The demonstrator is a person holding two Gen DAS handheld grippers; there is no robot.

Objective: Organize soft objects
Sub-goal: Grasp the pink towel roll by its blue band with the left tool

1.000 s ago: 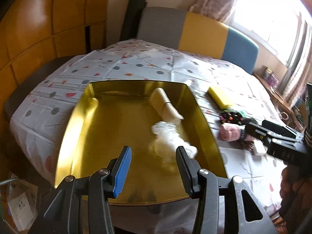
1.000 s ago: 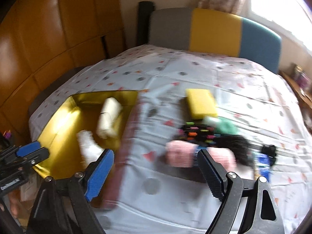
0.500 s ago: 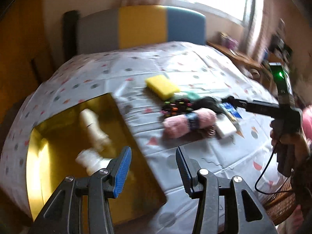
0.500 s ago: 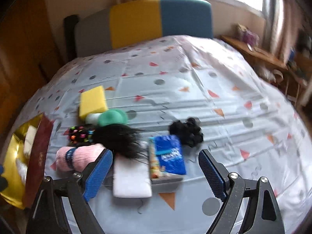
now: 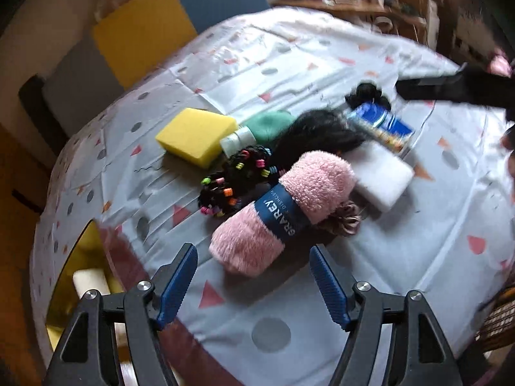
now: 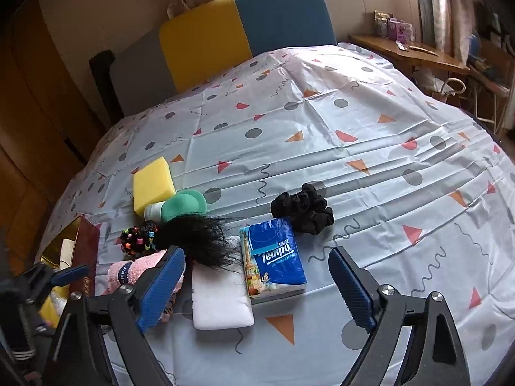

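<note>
My left gripper (image 5: 252, 276) is open and empty, just in front of a rolled pink towel (image 5: 283, 206) with a blue band. Behind it lie beaded hair ties (image 5: 235, 177), a yellow sponge (image 5: 196, 136), a green puff (image 5: 267, 125), a black hairpiece (image 5: 315, 135), a white sponge block (image 5: 383, 177) and a brown scrunchie (image 5: 346, 222). My right gripper (image 6: 257, 283) is open and empty over a blue Tempo tissue pack (image 6: 273, 257), with a black scrunchie (image 6: 302, 207) beyond it. The gold tray (image 5: 74, 260) at the left holds a cream roll (image 5: 90, 281).
A patterned cloth (image 6: 354, 135) covers the table. A grey, yellow and blue chair back (image 6: 241, 29) stands at the far edge. A wooden shelf with clutter (image 6: 408, 51) is at the far right. The left gripper shows in the right wrist view (image 6: 42, 280).
Both grippers have swung right, away from the gold tray and toward the pile of objects. The left gripper now faces the pink towel; the right one faces the tissue pack.
</note>
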